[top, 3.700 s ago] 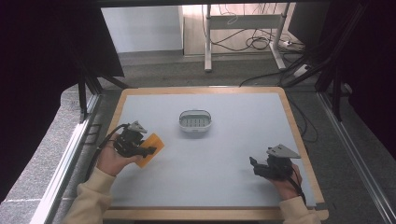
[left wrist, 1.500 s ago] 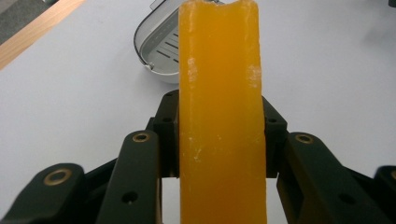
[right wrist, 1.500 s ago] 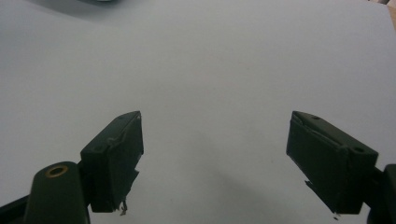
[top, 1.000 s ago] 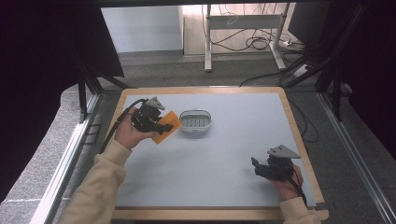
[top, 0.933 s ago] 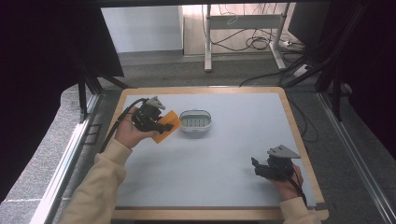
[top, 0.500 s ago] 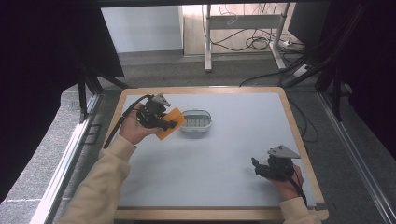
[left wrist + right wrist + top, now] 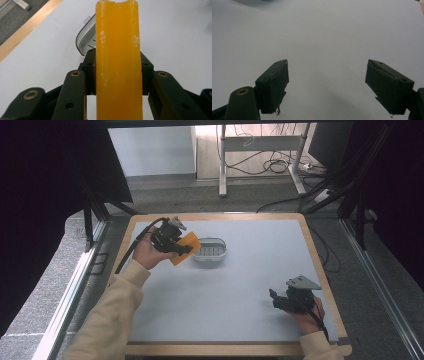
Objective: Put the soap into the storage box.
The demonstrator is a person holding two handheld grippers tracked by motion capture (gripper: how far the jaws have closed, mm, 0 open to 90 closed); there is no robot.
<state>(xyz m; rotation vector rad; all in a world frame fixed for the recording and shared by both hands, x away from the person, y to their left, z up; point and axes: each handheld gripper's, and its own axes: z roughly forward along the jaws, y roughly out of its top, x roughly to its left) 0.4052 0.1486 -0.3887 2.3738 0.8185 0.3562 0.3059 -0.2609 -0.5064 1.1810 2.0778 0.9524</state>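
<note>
An orange soap-like bar (image 7: 183,247) is clamped in my left gripper (image 7: 183,249), raised a little over the table's far left, just left of a small white dish (image 7: 210,249) with a ribbed inside. In the left gripper view the orange bar (image 7: 117,57) stands on edge between both jaws, and the dish (image 7: 86,37) lies behind it. My right gripper (image 7: 273,299) rests low near the front right of the table. In the right gripper view its jaws (image 7: 327,85) stand wide apart over bare white surface with nothing between them.
The white tabletop (image 7: 250,280) has a wooden rim (image 7: 320,265). Dark frame posts stand at the left and right edges. A cable (image 7: 131,249) trails from the left gripper over the table's left edge. A desk frame and floor cables lie beyond the far edge.
My left gripper has carried the orange bar from the front left toward the far side and rightward, up beside the dish. The right gripper has stayed where it was.
</note>
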